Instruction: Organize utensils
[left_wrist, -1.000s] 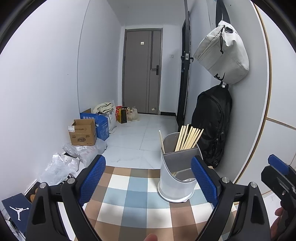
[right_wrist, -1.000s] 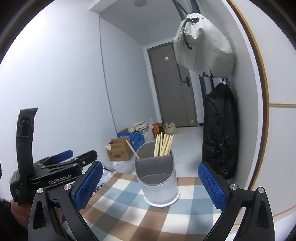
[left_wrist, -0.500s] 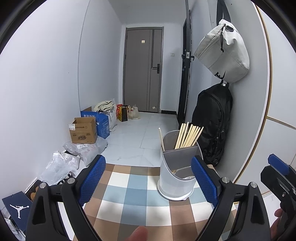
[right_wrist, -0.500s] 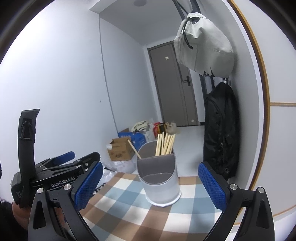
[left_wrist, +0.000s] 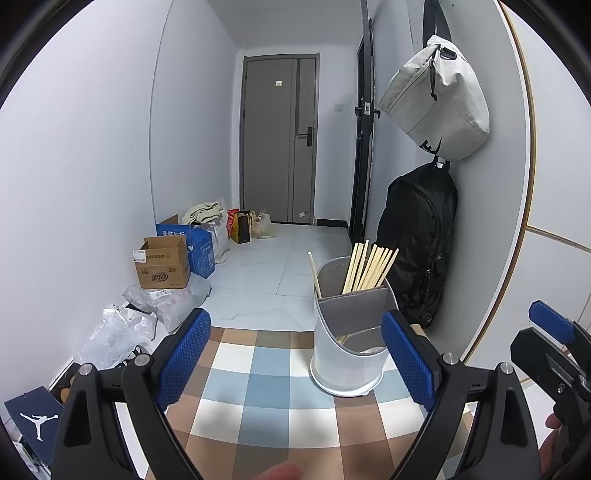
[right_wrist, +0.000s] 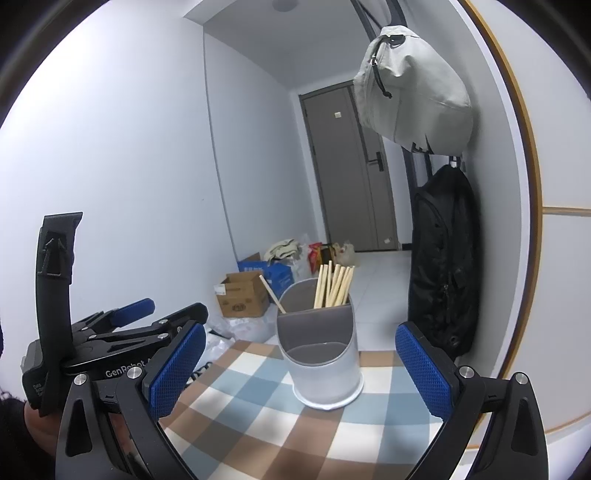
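Note:
A grey two-compartment utensil holder (left_wrist: 349, 343) (right_wrist: 320, 358) stands upright on a checked tablecloth (left_wrist: 258, 398) (right_wrist: 258, 417). Several wooden chopsticks (left_wrist: 369, 267) (right_wrist: 334, 284) stick up from its back compartment, and one lone stick (left_wrist: 314, 271) (right_wrist: 271, 293) leans left. My left gripper (left_wrist: 295, 360) is open and empty, hanging over the cloth with the holder ahead and slightly right. My right gripper (right_wrist: 301, 363) is open too, the holder between its fingers' line of sight but farther off. In the right wrist view the left gripper's body (right_wrist: 122, 339) shows at the left.
A black backpack (left_wrist: 417, 240) and a pale bag (left_wrist: 436, 107) hang on the right wall close behind the holder. Beyond the table edge lie cardboard boxes (left_wrist: 162, 262), plastic bags (left_wrist: 162, 302) and a closed door (left_wrist: 279, 140).
Both views have shifted slightly; the holder sits a little farther and more to the right in the left wrist view. Both grippers stay open and empty.

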